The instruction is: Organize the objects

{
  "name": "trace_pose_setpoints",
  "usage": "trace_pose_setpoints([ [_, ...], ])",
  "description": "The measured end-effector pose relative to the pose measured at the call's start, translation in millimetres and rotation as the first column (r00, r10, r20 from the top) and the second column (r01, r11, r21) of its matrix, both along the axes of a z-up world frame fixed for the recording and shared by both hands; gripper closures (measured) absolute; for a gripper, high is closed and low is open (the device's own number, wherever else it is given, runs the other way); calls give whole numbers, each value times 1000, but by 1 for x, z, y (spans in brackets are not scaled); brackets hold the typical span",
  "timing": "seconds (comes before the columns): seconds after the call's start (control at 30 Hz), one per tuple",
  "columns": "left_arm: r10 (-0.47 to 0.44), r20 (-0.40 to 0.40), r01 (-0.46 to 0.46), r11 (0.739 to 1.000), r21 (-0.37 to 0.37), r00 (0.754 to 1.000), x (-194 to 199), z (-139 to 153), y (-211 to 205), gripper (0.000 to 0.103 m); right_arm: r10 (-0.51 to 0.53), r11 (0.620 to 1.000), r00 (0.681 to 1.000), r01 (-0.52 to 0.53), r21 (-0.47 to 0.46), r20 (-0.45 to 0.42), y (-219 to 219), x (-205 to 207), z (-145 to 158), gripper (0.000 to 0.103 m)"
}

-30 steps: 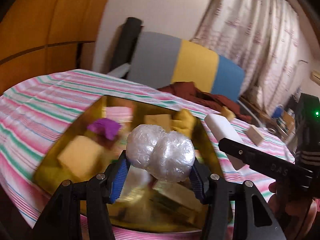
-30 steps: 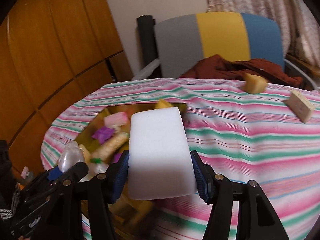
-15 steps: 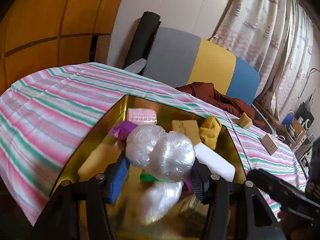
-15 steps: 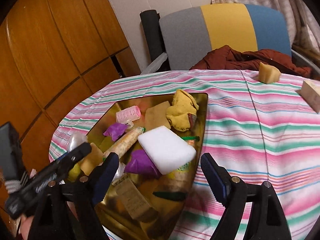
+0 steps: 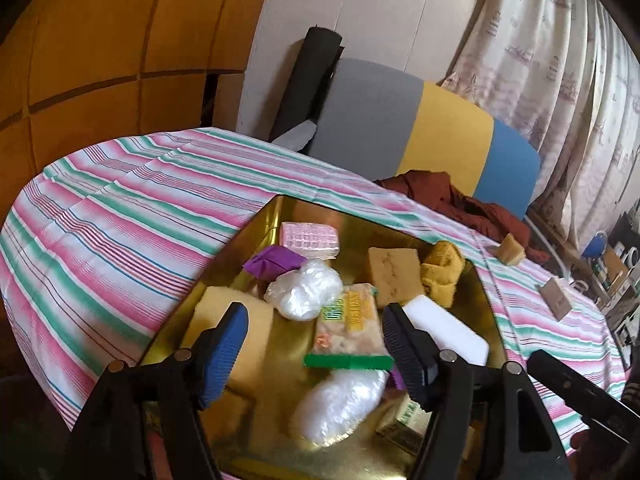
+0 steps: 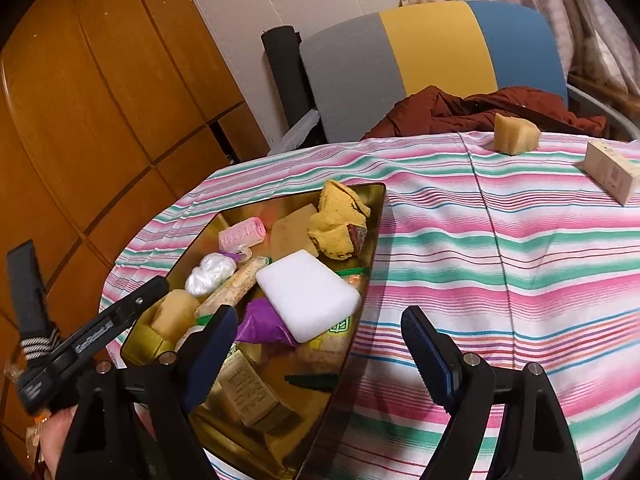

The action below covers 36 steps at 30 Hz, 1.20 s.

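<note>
Gold tray (image 6: 374, 216) holds one white sponge (image 6: 308, 294), two purple wrappers (image 5: 272, 262).

A shiny gold metal tray (image 6: 370, 240) holds a white foam block (image 6: 308, 294), a pink ridged roller (image 6: 242, 234), crumpled purple wrappers (image 6: 264, 324) and mustard-yellow cloth (image 6: 340, 220) on a pink, green and white striped tablecloth (image 6: 500, 260).

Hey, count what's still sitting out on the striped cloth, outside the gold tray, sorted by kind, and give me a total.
Yellow sponge chunk: 1
Small beige box: 1
Total on the striped cloth, outside the gold tray: 2
</note>
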State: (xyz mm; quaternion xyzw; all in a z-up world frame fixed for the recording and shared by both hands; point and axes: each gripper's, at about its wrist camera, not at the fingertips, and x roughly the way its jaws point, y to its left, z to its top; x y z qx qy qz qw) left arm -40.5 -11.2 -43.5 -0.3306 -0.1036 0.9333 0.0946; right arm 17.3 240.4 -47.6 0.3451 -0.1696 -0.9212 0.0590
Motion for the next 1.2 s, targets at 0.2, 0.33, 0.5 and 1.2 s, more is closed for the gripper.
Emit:
trace_pose_setpoints([
  [0.2,-32,-31,32,999,5,999,13,8,12,32,-23,1000,1000,23,-4,3,8,4,-2,18],
  [0.33,-71,-31,72,997,12,997,18,11,25,32,-42,999,999,42,-6,4,15,7,-2,18],
  [0.5,-134,-26,135,991,18,991,27,12,44,32,-65,998,998,65,-2,4,26,9,-2,17],
  [1.2,-486,11,485,871,-72,874,65,16,175,32,-320,941,945,308,141,71,169,21,-25,17],
])
